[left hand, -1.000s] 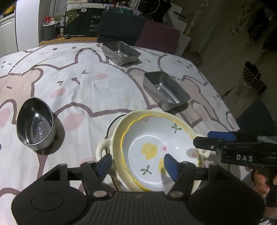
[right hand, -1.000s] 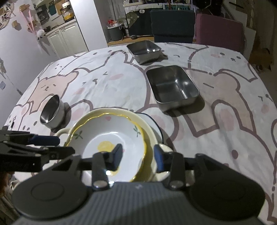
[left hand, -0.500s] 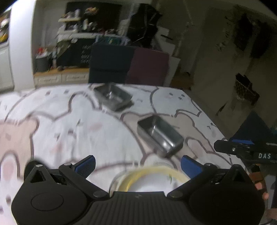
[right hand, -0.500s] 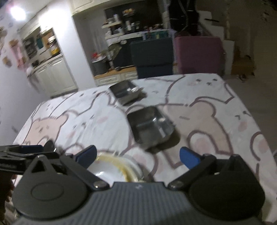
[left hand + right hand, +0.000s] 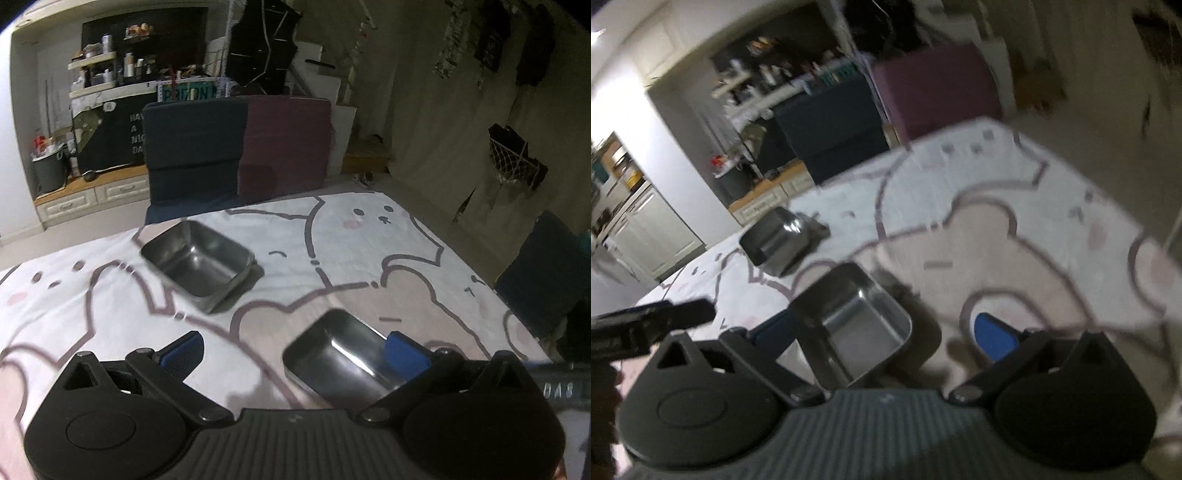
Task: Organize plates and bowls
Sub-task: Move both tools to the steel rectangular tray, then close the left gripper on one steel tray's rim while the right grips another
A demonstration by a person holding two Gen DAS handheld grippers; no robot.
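Both my left gripper (image 5: 293,350) and right gripper (image 5: 886,326) gape empty, jaws just opened, over the near rectangular steel tray (image 5: 334,360) on the bear-print cloth (image 5: 369,236); I judge one rim wall should be straddled squarely before closing.

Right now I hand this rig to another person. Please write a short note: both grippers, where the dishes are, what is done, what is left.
Left gripper: open, holding nothing; its jaws have just been opening.
Right gripper: open, holding nothing; jaws also just opened.
Near steel tray: on the tablecloth, close before both grippers, untouched.
Far steel tray: further back on the cloth, apart from the near one.
Done: the yellow bowl and plate were stacked and let go a moment ago; now they are out of view.
Left: probably gather the two trays; the small round bowl seen earlier is also out of view.
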